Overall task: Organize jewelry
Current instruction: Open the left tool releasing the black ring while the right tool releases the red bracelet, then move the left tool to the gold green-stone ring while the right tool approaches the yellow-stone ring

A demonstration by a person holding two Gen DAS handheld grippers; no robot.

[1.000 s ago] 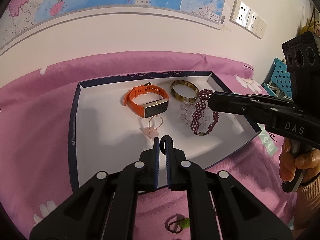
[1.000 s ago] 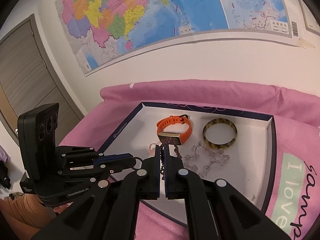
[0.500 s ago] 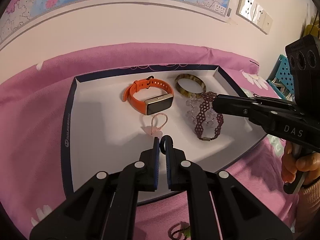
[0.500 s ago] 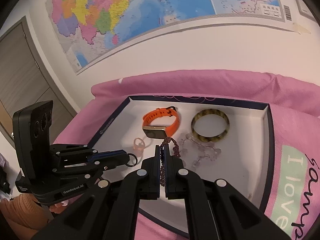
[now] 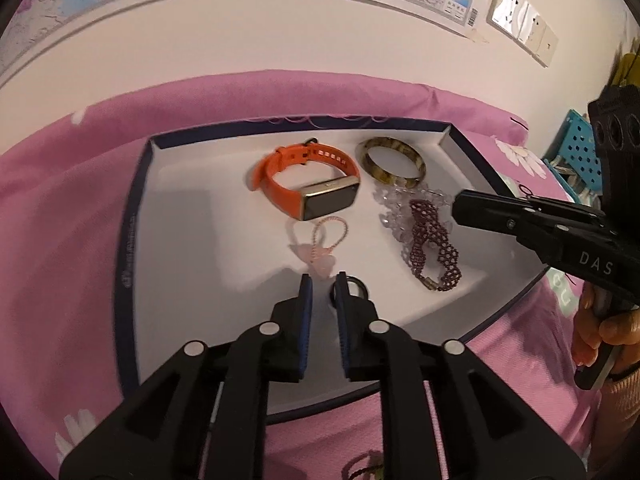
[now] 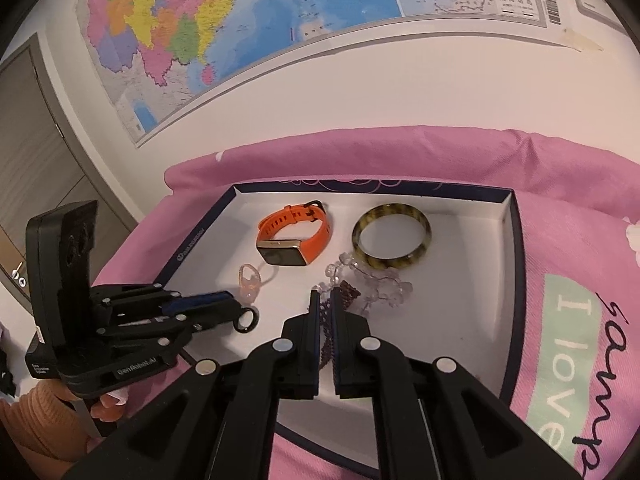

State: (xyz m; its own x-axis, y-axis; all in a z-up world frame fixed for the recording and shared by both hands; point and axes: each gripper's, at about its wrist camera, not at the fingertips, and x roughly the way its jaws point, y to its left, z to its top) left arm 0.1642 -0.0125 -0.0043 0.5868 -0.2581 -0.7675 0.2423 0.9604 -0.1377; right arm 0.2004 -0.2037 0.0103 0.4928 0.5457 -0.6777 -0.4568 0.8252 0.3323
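Note:
A white tray with a dark blue rim (image 5: 132, 216) (image 6: 516, 248) lies on a pink bedspread. In it are an orange smartwatch (image 5: 308, 184) (image 6: 294, 236), a tortoiseshell bangle (image 5: 390, 160) (image 6: 392, 236), a clear bead bracelet (image 5: 390, 212) (image 6: 384, 284), a pink charm loop (image 5: 320, 248) (image 6: 250, 280) and a maroon beaded bracelet (image 5: 430, 248) (image 6: 346, 292). My left gripper (image 5: 323, 284) (image 6: 240, 312) has opened slightly over the tray; a black ring (image 5: 354, 286) (image 6: 246, 320) sits by its right finger. My right gripper (image 6: 325, 300) (image 5: 460, 204) is slightly open with the maroon bracelet between its fingers.
A beaded piece with a green bit (image 5: 368, 468) lies on the bedspread in front of the tray. A wall map (image 6: 280, 20) hangs behind the bed. A blue perforated basket (image 5: 580, 152) stands at far right.
Both grippers lowered toward the tray floor and parted slightly. The maroon bracelet came down onto the tray by the clear beads. The black ring is now beside the left finger, no longer pinched.

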